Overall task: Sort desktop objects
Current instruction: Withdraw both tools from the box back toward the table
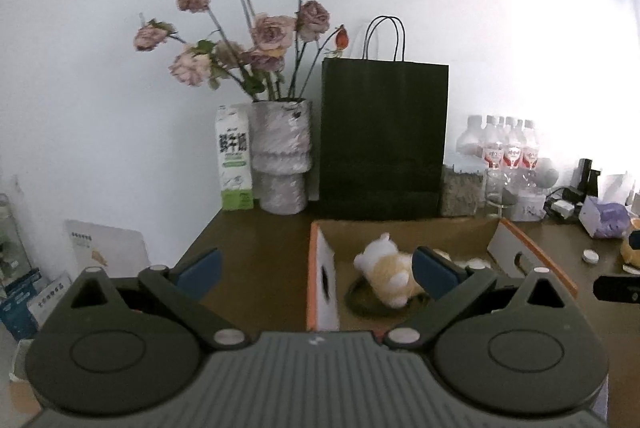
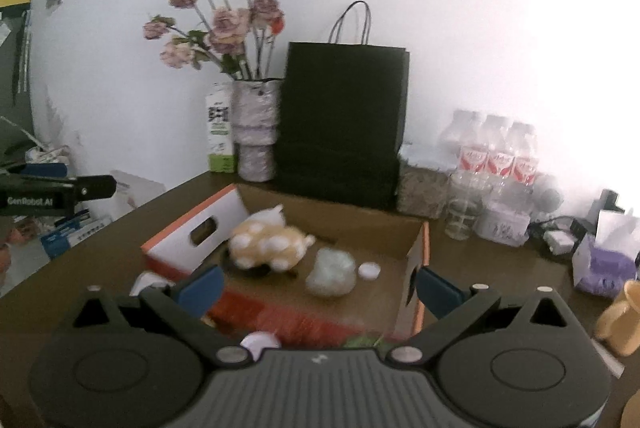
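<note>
I am looking along both tools at a dark brown counter [image 1: 256, 268] against a white wall. My left hand-held gripper [image 1: 316, 270] is standing wide, nothing between its blue pads, and it is hovering above the near left corner of an open cardboard box [image 1: 320, 292] with orange edges. My right hand-held gripper [image 2: 318, 286] is spread just as wide and empty too, hanging over the near wall of the same box.

Inside the box a cream and white plush toy [image 2: 266, 242] is lying on its side on a dark round dish [image 1: 376, 302]. Just to its right in the right wrist view a pale crumpled lump [image 2: 331, 272] is resting on the box floor, and a small white cap [image 2: 369, 270] is sitting right beside that.

Behind the box a black paper bag [image 1: 382, 140] with twisted handles is standing upright. To its left a grey textured vase [image 1: 282, 156] is holding faded pink roses [image 1: 264, 28], with a white and green milk carton [image 1: 234, 158] touching the vase on its left. To the right of the bag, a cluster of water bottles [image 1: 504, 144] with red labels is standing behind a clear glass [image 2: 464, 208]. Further right a purple tissue pack [image 2: 606, 264] is lying near the counter's edge, and another small white cap [image 1: 591, 255] is sitting on the counter well apart from the box.
</note>
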The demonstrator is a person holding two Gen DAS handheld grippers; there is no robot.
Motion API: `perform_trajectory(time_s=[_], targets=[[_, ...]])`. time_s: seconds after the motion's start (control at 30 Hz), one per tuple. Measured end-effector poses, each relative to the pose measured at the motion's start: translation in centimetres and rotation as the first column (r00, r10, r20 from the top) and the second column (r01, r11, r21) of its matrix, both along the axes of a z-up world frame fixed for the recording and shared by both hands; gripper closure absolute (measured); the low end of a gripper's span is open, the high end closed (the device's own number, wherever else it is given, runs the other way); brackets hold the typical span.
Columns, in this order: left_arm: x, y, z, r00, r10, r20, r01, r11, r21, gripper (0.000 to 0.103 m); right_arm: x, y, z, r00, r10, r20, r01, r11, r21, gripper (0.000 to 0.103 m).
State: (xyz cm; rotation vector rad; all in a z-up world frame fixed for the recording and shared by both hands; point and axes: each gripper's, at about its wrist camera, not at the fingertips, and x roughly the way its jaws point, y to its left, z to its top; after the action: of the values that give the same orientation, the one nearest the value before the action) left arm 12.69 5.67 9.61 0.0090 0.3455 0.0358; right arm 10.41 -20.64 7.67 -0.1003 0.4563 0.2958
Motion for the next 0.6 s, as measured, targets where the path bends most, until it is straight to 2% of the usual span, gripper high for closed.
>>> perform_trajectory(time_s=[0.2, 0.37, 0.47, 0.6], targets=[[-4.2, 1.6, -2.9, 1.0, 0.031, -0.002, -0.031, 0.999, 0.026, 0.0, -4.6, 1.5, -3.7, 0.999, 0.018, -0.051, -0.018, 1.0, -0.001, 0.0], [-6.4, 3.0, -5.4, 0.997, 0.047, -0.058, -0.048, 0.999, -0.012, 0.0, -7.2, 3.2, -6.6, 0.992, 0.038, -0.12, -0.037, 0.999, 0.014, 0.0], [-7.7, 3.4, -6.8, 0.995, 0.058, -0.083, -0.059, 0.998, -0.009, 0.0, -8.0, 4.2, -8.1, 0.986, 0.049, -0.157, -0.048, 0.999, 0.014, 0.0], [-8.9, 3.7, -8.6, 0.991, 0.059, -0.122, -0.06, 0.998, -0.006, 0.0, -8.4, 5.5, -9.4, 0.979, 0.064, -0.191, -0.065, 0.998, 0.0, 0.01]])
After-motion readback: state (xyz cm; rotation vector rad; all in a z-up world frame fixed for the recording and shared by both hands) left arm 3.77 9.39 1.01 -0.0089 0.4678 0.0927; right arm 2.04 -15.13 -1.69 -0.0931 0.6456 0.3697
